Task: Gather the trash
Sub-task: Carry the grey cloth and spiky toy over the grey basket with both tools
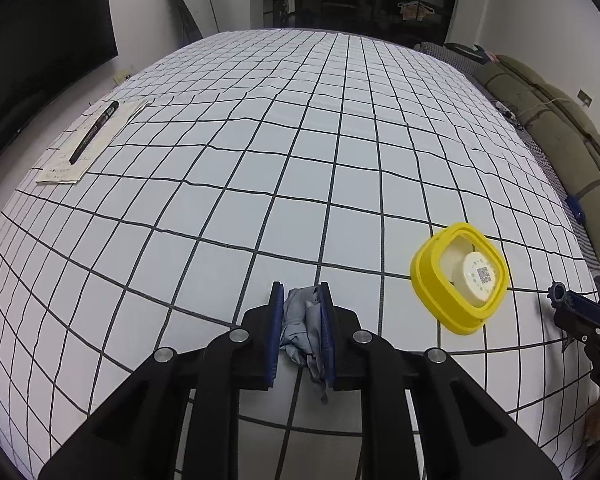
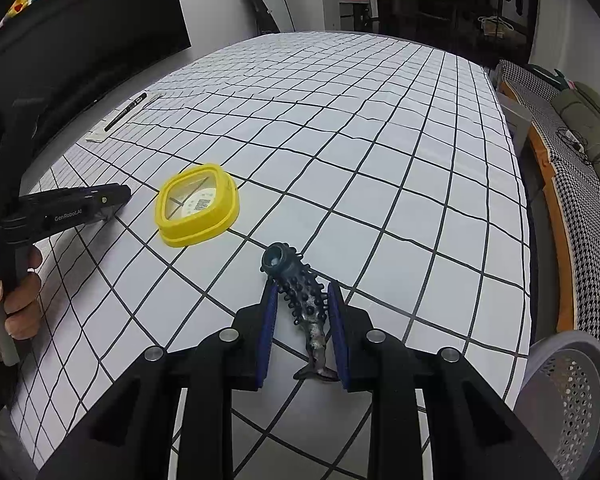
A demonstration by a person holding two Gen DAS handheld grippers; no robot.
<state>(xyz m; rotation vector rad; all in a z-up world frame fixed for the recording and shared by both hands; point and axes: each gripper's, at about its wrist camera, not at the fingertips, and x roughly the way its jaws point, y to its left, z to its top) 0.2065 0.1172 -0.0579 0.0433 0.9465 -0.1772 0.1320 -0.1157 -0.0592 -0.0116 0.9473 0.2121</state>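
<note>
A white cloth with a black grid (image 1: 300, 152) covers the worktop, which fills most of both views; dark walls and hanging clothes stand behind it at the top of the frames. In the left wrist view, a black pen (image 1: 94, 132) lies on a slip of paper (image 1: 88, 148) at the upper left.

At the lower middle of that view the left claw (image 1: 300, 312) is closed tight on a crumpled grey wad of paper (image 1: 302, 328), whose folds bulge between the blue pads (image 1: 277, 320). To its right, at the middle right of the frame, sits a yellow container (image 1: 432, 280) with a white round lid bearing a printed code (image 1: 482, 276) inside it.

In the right wrist view the right claw (image 2: 302, 308) at the lower middle grips a dark, knobbly rubber piece (image 2: 304, 296), its hollow end poking out beyond the fingertips and its tail lying between the pads. The yellow container shows at the middle left, apart from the piece. A hand (image 2: 16, 300) at the left edge holds the other gripper's handle. A perforated grey bin (image 2: 572, 392) sits in the lower right corner.
</note>
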